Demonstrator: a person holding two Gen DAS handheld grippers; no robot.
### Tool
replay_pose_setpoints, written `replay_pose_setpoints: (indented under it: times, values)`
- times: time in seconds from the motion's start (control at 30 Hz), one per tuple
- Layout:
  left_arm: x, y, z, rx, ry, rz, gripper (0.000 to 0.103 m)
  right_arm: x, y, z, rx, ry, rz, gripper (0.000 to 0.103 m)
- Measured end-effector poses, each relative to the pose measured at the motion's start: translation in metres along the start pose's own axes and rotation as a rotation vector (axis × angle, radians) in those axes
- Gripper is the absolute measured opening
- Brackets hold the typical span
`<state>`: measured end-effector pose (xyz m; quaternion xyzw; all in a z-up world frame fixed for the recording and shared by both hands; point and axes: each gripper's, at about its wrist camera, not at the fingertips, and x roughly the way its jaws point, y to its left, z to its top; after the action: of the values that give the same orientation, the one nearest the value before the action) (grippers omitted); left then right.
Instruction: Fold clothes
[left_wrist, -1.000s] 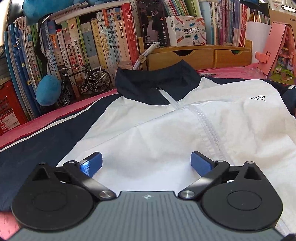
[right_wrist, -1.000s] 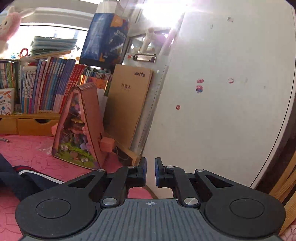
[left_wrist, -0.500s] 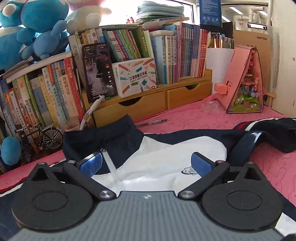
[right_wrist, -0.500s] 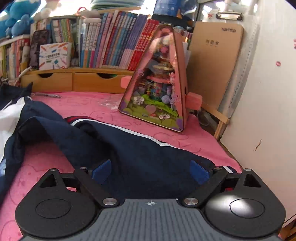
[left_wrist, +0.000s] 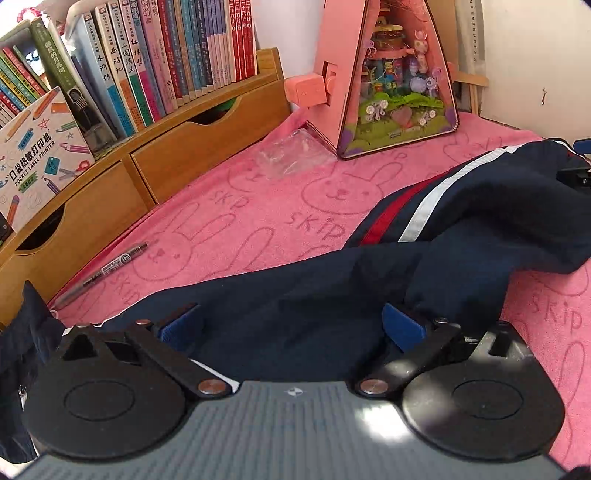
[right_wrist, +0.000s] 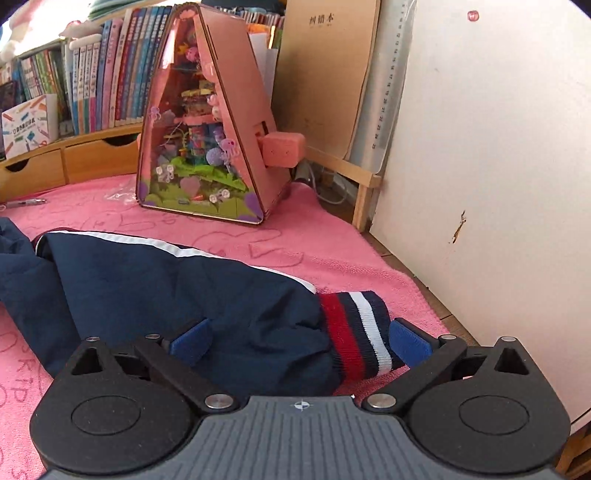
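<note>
A navy and white jacket lies on a pink towel. Its navy sleeve (left_wrist: 461, 236), with red and white stripes, stretches to the right in the left wrist view. My left gripper (left_wrist: 291, 326) is open and hangs low over the sleeve near the shoulder. In the right wrist view the sleeve (right_wrist: 166, 288) ends in a ribbed cuff (right_wrist: 356, 332) with red, white and navy bands. My right gripper (right_wrist: 299, 341) is open, with the cuff and sleeve end lying between its blue pads (right_wrist: 408, 341). The white body of the jacket is mostly out of view.
A pink triangular dollhouse (right_wrist: 207, 140) stands on the pink towel (left_wrist: 258, 214) behind the sleeve. Wooden drawers (left_wrist: 110, 192) with books line the back. A pen (left_wrist: 107, 271) and clear plastic wrap (left_wrist: 291, 155) lie on the towel. A white board (right_wrist: 498, 184) closes the right side.
Both grippers swung right and down to the right sleeve. The right gripper opened a second ago and now straddles the cuff. The left gripper left the jacket's chest for the upper sleeve.
</note>
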<state>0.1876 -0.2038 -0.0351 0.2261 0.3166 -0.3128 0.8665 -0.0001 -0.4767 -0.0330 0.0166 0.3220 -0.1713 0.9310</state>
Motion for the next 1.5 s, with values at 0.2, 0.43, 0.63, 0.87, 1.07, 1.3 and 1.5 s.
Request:
replay_pose_setpoints:
  times: [0.2,0.43,0.63,0.87,1.07,1.3,1.5]
  values:
    - [-0.016,0.023,0.008,-0.203,-0.087,0.101,0.04,0.003,0.017,0.001,-0.003,-0.01,0.016,0.048]
    - [-0.058,0.067,-0.002,-0.4,-0.251,0.203,0.038,-0.031,0.021,0.008,-0.012,-0.059,0.086,0.021]
    - [-0.09,0.086,-0.057,-0.424,-0.151,0.217,0.04,-0.054,0.025,-0.009,-0.065,0.105,0.383,0.028]
    - [-0.098,0.096,-0.107,-0.461,-0.07,0.216,0.049,-0.063,0.014,-0.005,0.03,-0.024,0.219,0.094]
    - [-0.109,0.085,-0.105,-0.436,-0.077,0.2,0.064,0.005,0.012,0.011,0.275,0.08,0.253,0.098]
    - [-0.169,0.091,-0.12,-0.483,-0.169,0.094,0.086,-0.008,0.053,0.013,0.126,0.036,0.157,0.051]
    - [-0.205,0.094,-0.148,-0.437,-0.137,0.194,0.089,-0.024,0.054,0.027,-0.293,-0.158,-0.382,0.032]
